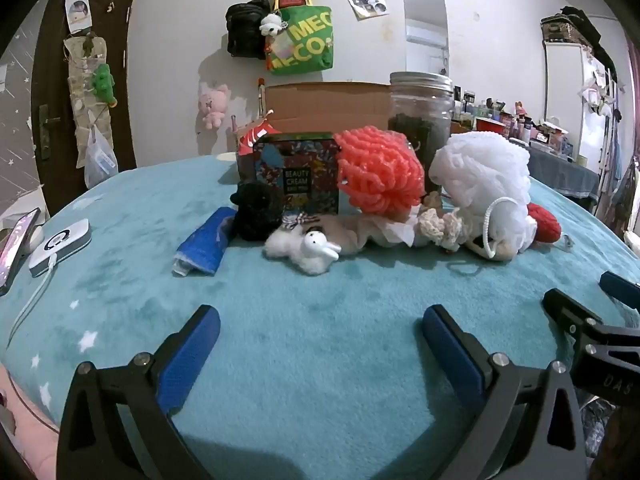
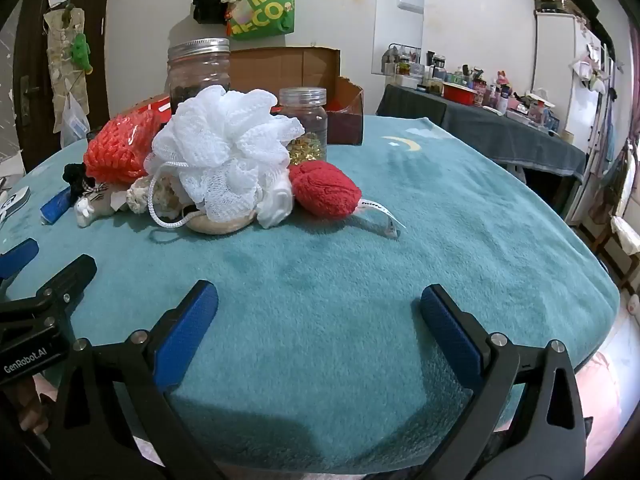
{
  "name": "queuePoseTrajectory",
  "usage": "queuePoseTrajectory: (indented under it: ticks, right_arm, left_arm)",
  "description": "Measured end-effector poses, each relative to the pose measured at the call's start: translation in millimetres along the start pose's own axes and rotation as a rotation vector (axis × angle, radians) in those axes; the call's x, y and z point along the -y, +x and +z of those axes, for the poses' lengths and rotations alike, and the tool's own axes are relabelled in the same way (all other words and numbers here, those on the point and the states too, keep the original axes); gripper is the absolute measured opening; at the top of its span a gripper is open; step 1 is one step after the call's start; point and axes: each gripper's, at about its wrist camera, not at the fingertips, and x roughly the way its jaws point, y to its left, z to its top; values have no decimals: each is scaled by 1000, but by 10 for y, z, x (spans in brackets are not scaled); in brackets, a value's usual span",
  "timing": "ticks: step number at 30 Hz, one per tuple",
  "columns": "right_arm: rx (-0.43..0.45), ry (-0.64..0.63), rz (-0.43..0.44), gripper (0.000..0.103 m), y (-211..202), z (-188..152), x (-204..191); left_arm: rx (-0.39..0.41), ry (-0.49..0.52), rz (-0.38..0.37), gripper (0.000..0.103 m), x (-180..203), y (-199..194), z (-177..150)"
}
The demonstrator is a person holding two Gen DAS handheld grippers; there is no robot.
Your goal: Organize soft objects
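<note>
A heap of soft things lies on the teal blanket: a white mesh bath pouf (image 1: 486,176) (image 2: 224,144), an orange-red pouf (image 1: 380,170) (image 2: 120,152), a red knitted pad (image 1: 544,222) (image 2: 326,190), a black fuzzy item (image 1: 256,212), a small white plush rabbit (image 1: 308,250) (image 2: 84,210), and cream crochet pieces (image 1: 438,224). My left gripper (image 1: 320,332) is open and empty, well short of the heap. My right gripper (image 2: 318,310) is open and empty, in front of the red pad.
A patterned tin (image 1: 296,174), a big glass jar (image 1: 420,120) (image 2: 200,76), a smaller jar (image 2: 304,120) and an open cardboard box (image 1: 328,104) stand behind the heap. A blue tube (image 1: 202,248), a white charger (image 1: 60,246) and a phone (image 1: 16,244) lie at left.
</note>
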Motion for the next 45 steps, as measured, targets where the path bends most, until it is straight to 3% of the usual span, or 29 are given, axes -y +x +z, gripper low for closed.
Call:
queuePoseTrajectory:
  ticks: [45]
  right_arm:
    - [1, 6, 4, 103, -13, -8, 4]
  left_arm:
    - [-2, -5, -2, 103, -1, 1, 0]
